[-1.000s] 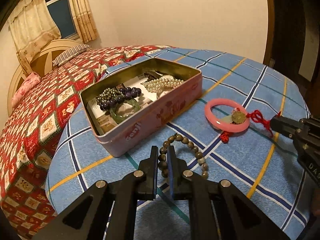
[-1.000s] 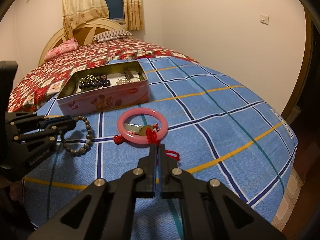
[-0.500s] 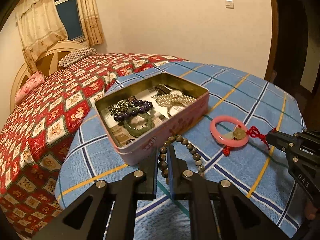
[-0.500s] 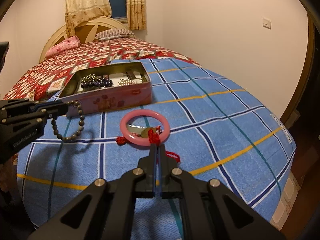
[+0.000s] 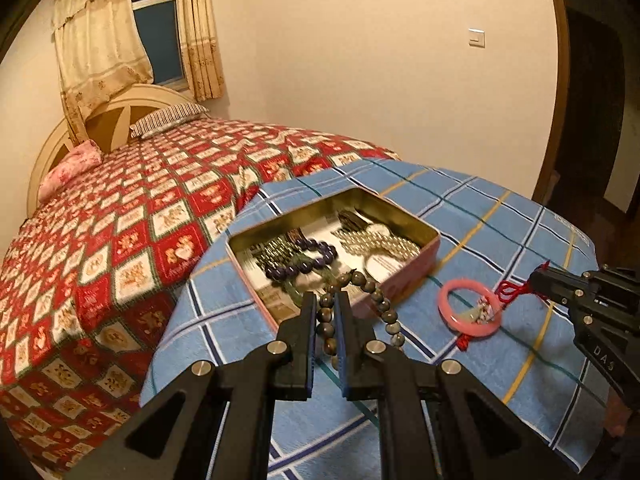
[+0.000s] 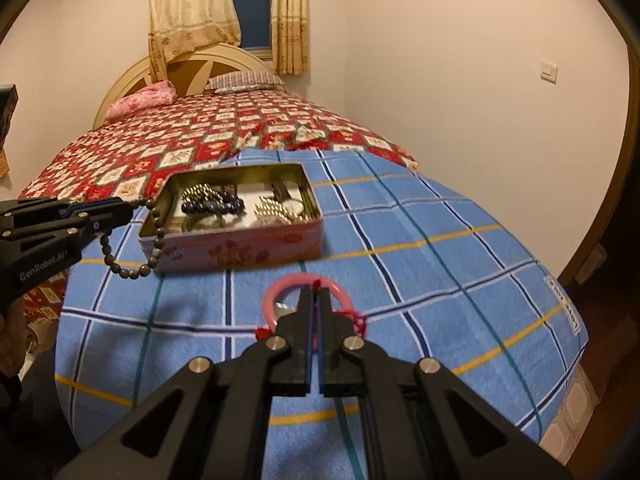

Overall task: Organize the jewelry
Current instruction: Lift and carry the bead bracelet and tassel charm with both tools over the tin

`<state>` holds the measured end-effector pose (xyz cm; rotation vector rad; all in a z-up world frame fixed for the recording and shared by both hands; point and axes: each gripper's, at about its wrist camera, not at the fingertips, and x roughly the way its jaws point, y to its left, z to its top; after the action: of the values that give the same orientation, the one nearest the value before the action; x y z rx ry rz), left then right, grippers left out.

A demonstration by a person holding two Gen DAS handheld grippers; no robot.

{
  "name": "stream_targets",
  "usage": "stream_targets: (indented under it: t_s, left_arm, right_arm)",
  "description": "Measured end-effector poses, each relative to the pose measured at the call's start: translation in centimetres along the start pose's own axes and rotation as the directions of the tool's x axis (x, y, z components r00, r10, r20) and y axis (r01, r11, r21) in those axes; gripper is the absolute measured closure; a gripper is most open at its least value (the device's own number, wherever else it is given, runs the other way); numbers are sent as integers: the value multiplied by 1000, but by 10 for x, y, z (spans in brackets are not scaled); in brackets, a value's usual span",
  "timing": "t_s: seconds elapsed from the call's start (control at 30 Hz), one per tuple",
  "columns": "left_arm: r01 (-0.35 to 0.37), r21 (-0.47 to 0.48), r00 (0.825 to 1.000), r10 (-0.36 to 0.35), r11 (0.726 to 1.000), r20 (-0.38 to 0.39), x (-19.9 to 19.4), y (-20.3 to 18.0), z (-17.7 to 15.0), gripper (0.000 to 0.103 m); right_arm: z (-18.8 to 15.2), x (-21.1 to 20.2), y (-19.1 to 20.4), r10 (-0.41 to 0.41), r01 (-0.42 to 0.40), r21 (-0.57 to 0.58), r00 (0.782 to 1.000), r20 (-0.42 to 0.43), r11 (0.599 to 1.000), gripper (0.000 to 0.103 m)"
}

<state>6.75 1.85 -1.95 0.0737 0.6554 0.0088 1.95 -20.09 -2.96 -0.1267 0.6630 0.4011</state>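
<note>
Lifting jewelry toward tin, both hand-held grippers clamped shut on pieces.

L hand-held gripper [image 5: 324,312] pinches bead bracelet [image 6: 132,240], dangling at tin [image 6: 236,248] near corner; beads look hard, loop floppy, so grip on strand itself. Tin on blue plaid blanket [image 6: 420,240], bed. R hand-held gripper [image 6: 316,300] holds red cord [image 5: 510,290] w/ pink bangle [image 5: 470,312], stiff, prob. brittle, hanging just above blanket. Reads "GenRobot.AI", "DAS".

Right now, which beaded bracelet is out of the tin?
The brown-grey bead bracelet, pinched in the left claw and dangling beside the pink tin. The purple bead bracelet and pearl strand lie inside the tin.
</note>
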Motion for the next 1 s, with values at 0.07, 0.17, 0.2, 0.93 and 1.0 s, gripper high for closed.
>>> stream_targets:
  t_s: [0.07,0.17,0.2,0.93,1.0]
  left_arm:
    - [-6,0,1000,6,1000,11,-2,3,5,95]
    - [-14,3,999,14,1000,35,-7,7,15,95]
    - [-16,6,999,16,1000,42,-8,9,18,95]
    - [-88,40,991,83,995,100,14,29,81,95]
    - [-90,40,992,86,995,95,18,30,83,95]
  right_arm:
    - [7,-1,2,5,-5,-9,1000,10,1000,101]
    - [17,-2,5,9,-8,-25,1000,24,1000,101]
    - [21,-2,6,9,-8,-32,1000,28,999,101]
    - [85,17,12,12,0,-124,995,97,992,101]
    - [89,19,12,14,-1,-127,995,98,992,101]
